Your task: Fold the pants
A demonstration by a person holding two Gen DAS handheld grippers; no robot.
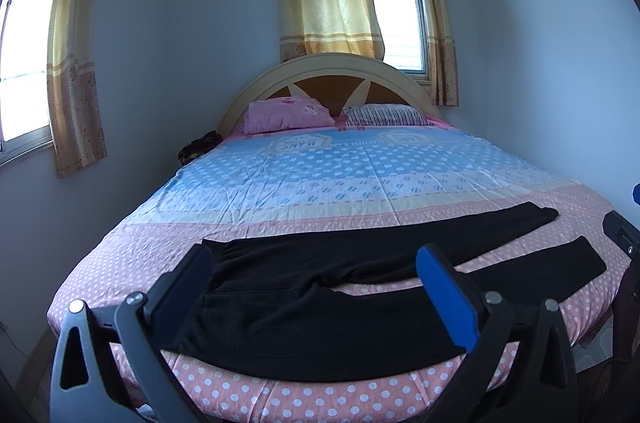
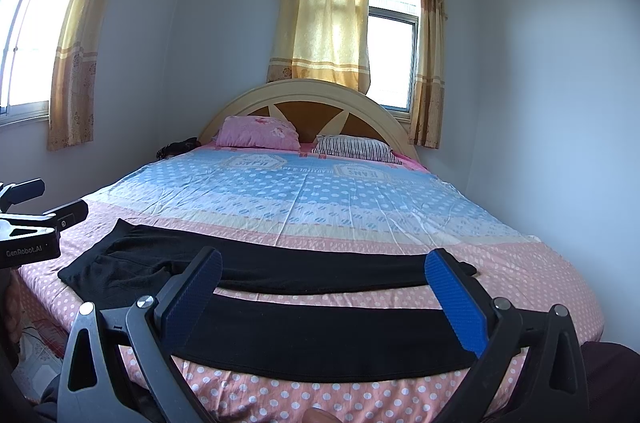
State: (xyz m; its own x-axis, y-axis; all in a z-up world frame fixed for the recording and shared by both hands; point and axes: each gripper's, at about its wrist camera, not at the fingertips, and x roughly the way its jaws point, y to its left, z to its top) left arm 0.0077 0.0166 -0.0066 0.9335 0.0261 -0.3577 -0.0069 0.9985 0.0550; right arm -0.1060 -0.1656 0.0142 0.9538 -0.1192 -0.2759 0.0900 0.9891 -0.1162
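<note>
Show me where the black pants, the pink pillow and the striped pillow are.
black pants (image 1: 304, 307): left wrist view, on the seat area near the waistband.
pink pillow (image 1: 286, 115): left wrist view, middle of its top face.
striped pillow (image 2: 354, 147): right wrist view, middle of the striped cover.

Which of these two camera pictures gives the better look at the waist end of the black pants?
The left wrist view: the waist end of the pants lies between its open fingers, close up. In the right wrist view it sits off to the left, farther away and partly behind a finger.
</note>
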